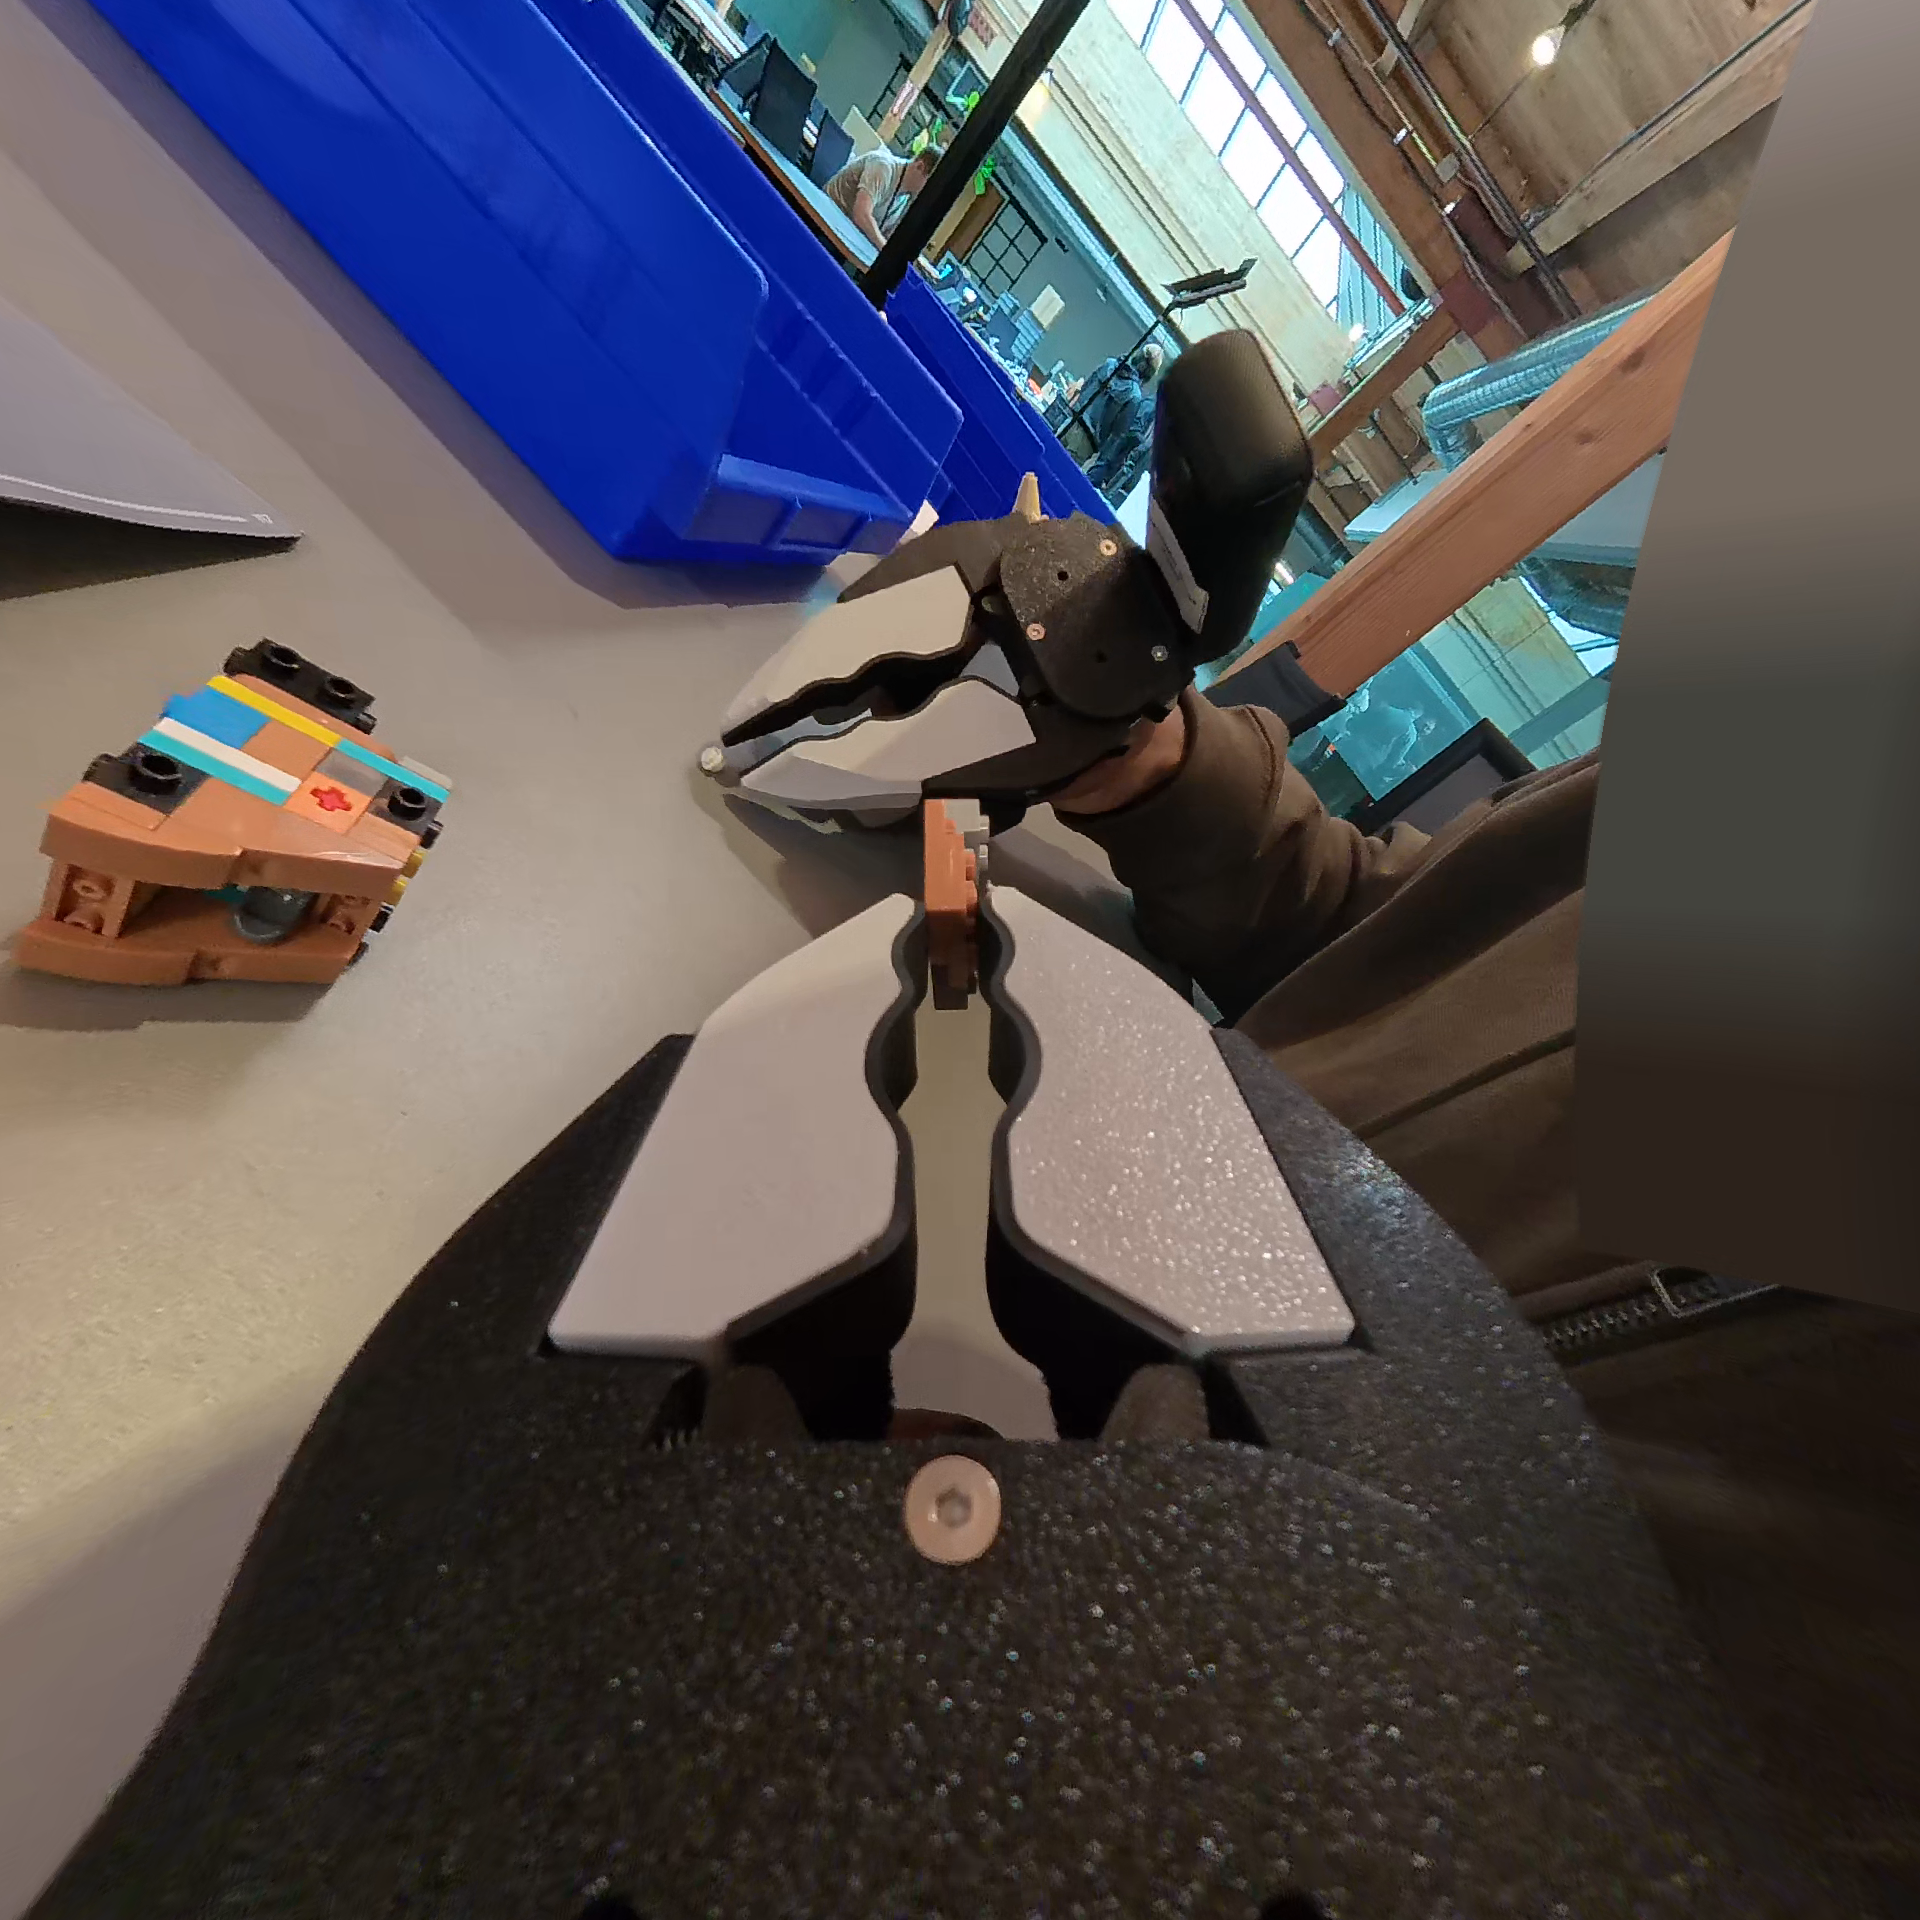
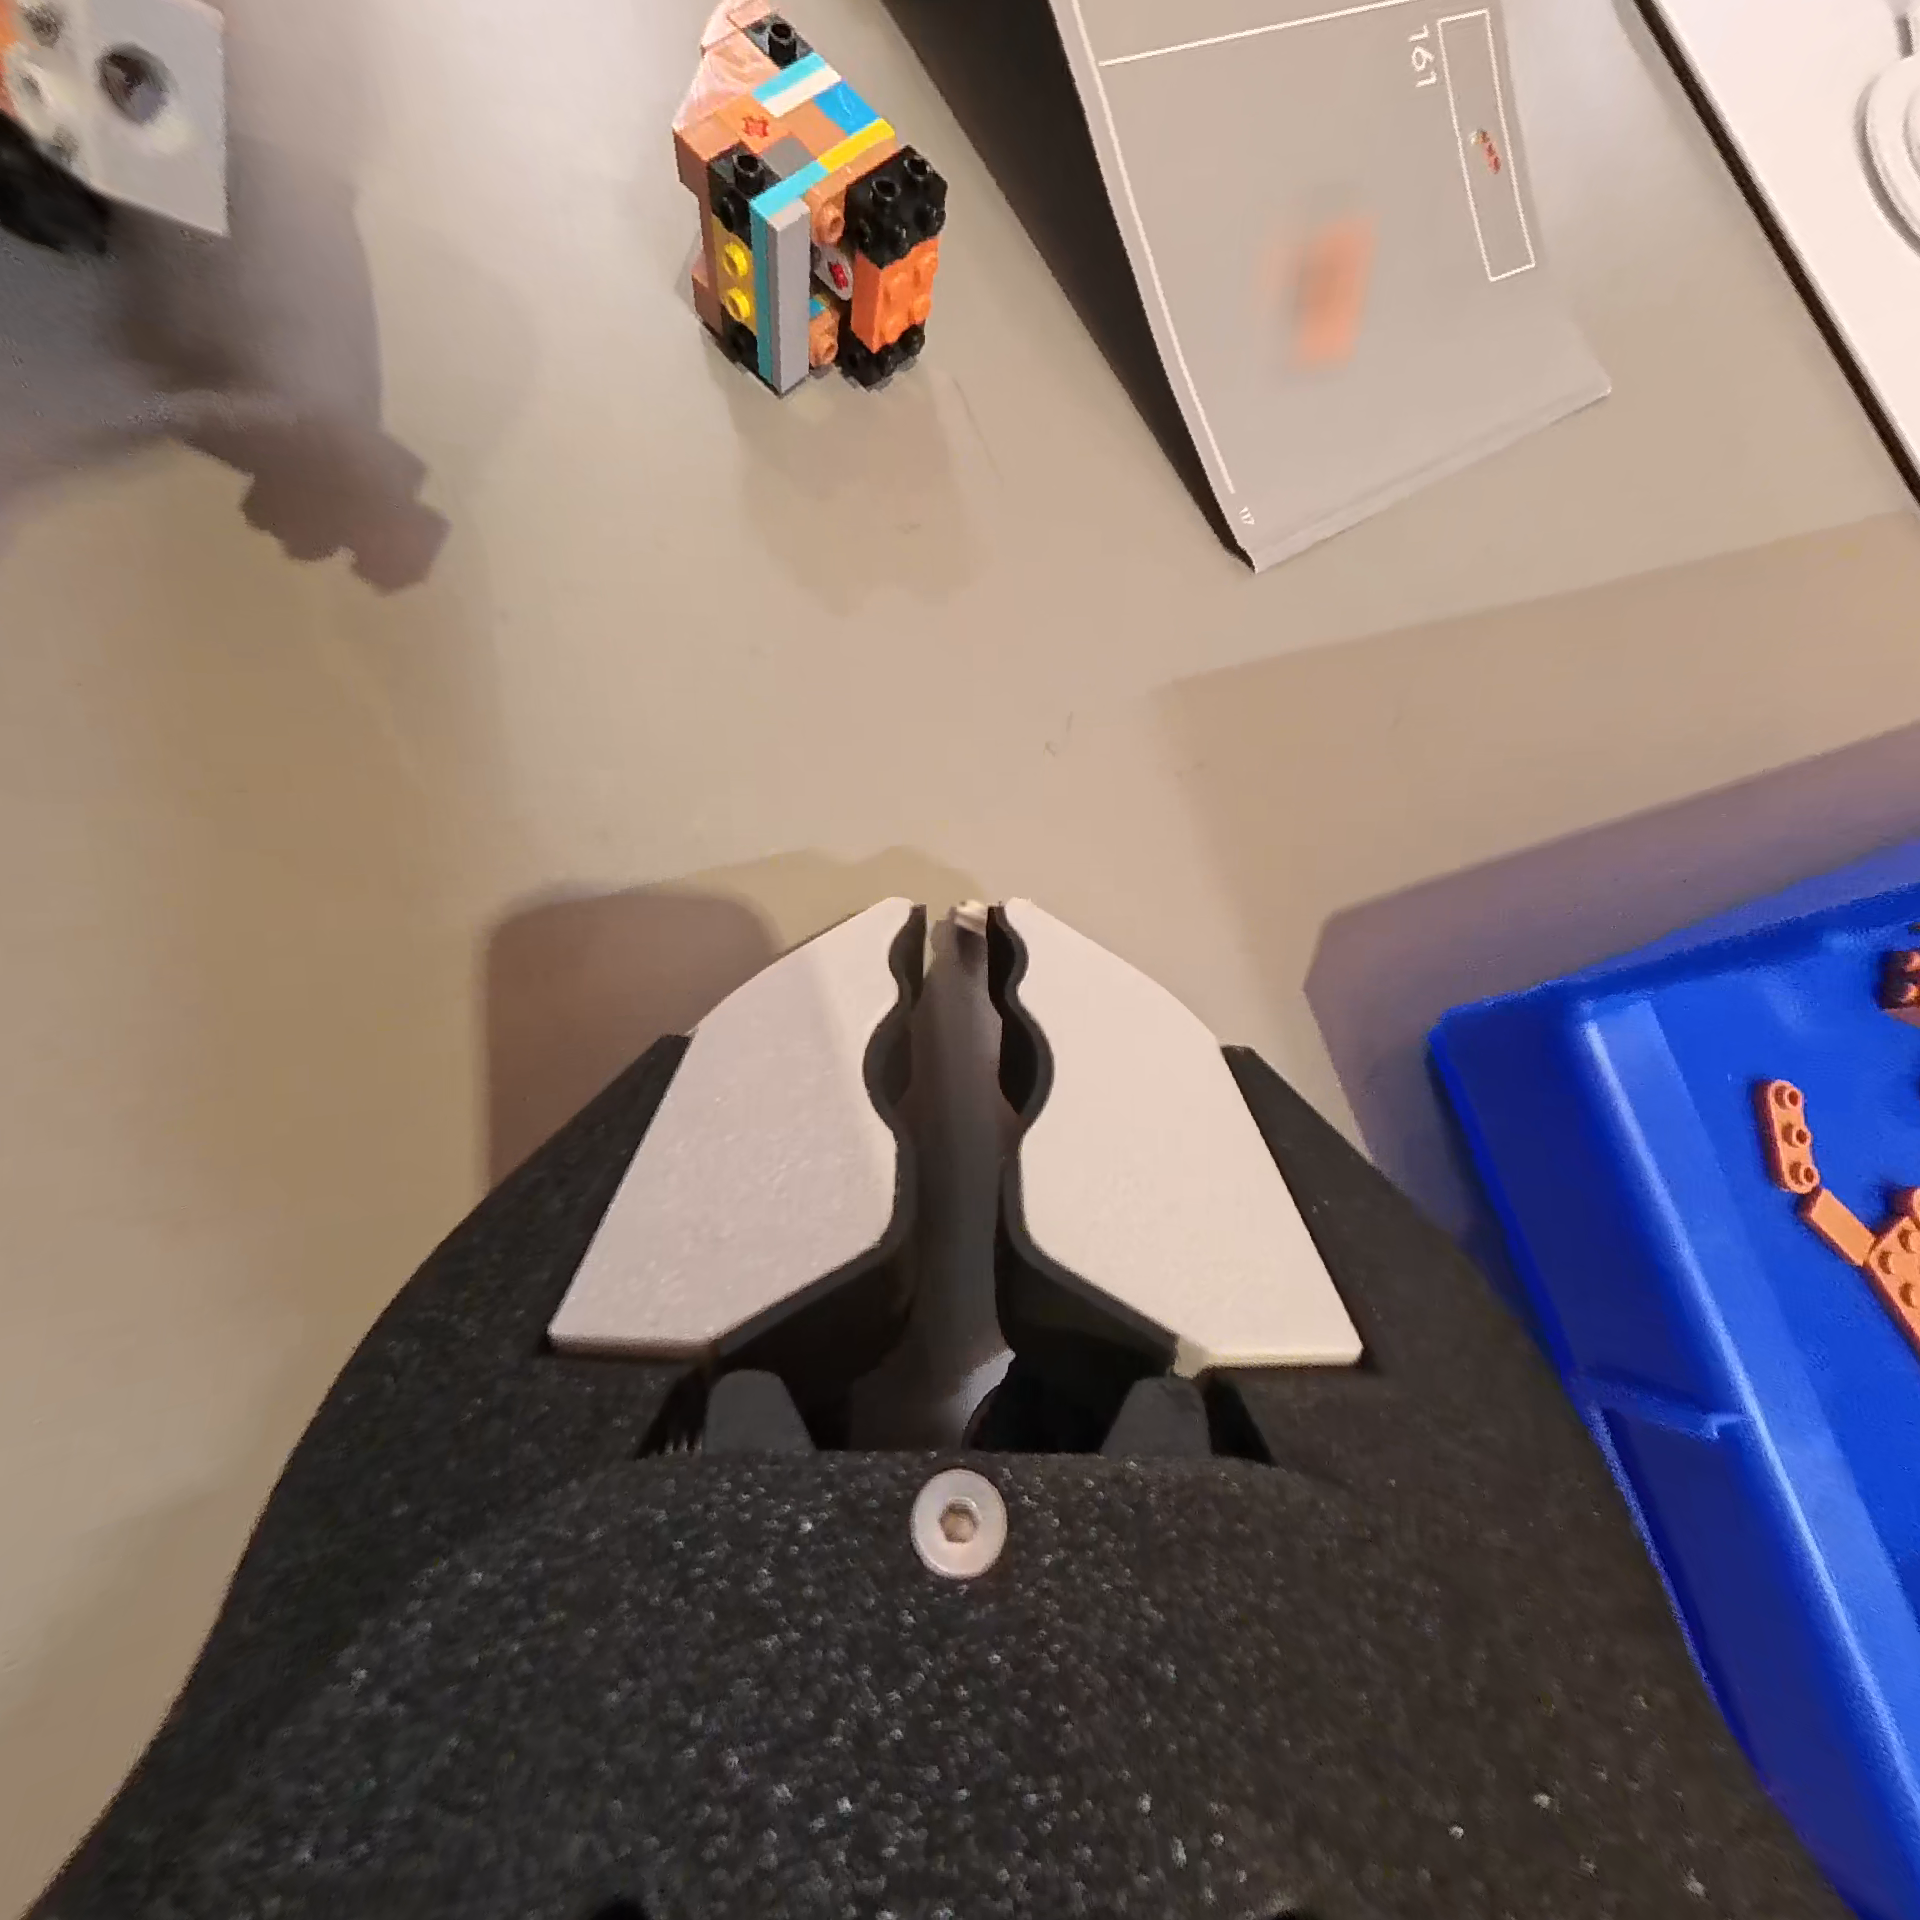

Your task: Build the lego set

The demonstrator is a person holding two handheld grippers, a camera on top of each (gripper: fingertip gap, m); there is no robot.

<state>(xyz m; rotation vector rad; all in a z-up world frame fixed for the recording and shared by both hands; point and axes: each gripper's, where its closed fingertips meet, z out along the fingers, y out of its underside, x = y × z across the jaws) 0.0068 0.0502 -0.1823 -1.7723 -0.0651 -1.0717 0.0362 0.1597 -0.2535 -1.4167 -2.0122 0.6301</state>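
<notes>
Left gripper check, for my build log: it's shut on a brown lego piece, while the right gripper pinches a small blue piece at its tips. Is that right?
Not quite. The small piece at the right gripper tips is pale grey, not blue, as the right wrist view shows. The rest holds: the left gripper is shut on a brown lego piece.

Grey table (image 1: 312, 1195); tall windows (image 1: 1262, 156), timber beam (image 1: 1507, 488), ceiling lamp (image 1: 1545, 44) lit.

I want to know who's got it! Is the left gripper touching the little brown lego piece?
Touching. In the left wrist view, the left gripper has its jaws closed on the brown lego piece, which stands pinched between them, above the table.
</notes>
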